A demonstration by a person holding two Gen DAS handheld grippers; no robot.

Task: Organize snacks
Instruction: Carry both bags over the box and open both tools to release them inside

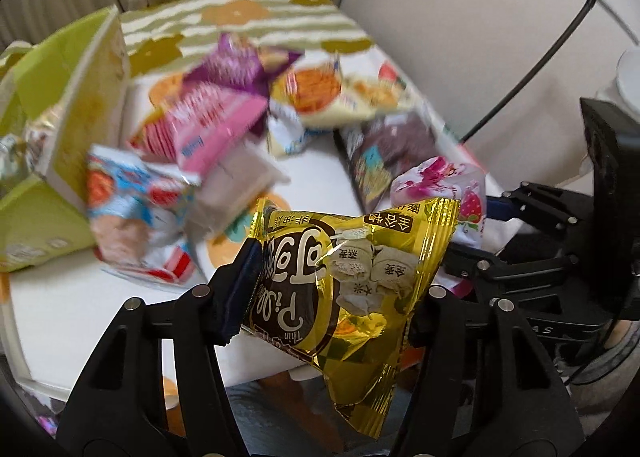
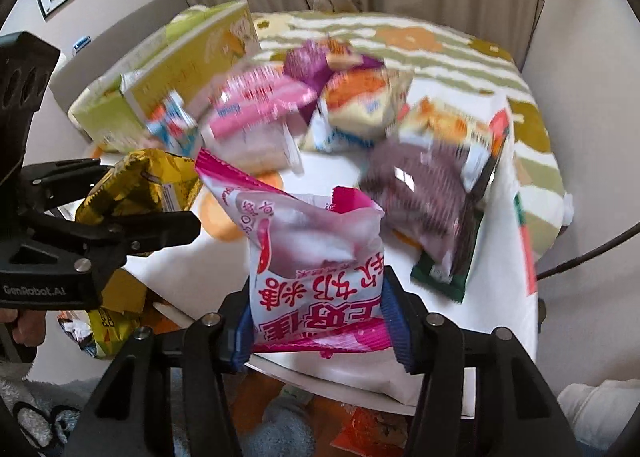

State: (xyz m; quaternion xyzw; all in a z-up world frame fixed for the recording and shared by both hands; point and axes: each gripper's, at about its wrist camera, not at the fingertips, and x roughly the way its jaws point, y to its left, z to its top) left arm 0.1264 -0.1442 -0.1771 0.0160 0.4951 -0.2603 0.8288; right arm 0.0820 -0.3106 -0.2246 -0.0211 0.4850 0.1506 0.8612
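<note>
Holding one packet in each claw, I judge I'm mid-transfer: two snacks lifted off the pile, neither yet put away. Far left stands the green box point(image 1: 86, 105), open, with some wrappers already inside, on the surface point(image 1: 80, 309); it looks like the place they go. My left claw point(image 1: 328, 297) is clamped on the gold packet point(image 1: 352, 277), which hangs in the air over the near edge of the surface. To its right, my right claw point(image 2: 316, 321) grips the pink-and-white packet point(image 2: 316, 257) by its lower end, also raised above the near edge. The next move, I think, calls for swinging the gold packet left over the box opening and letting go there, then the pink one after it. Between and beyond the claws lies the loose pile point(image 1: 280, 105): motion blur hides the edges, but I count roughly eight packets, one box, two claws.
</note>
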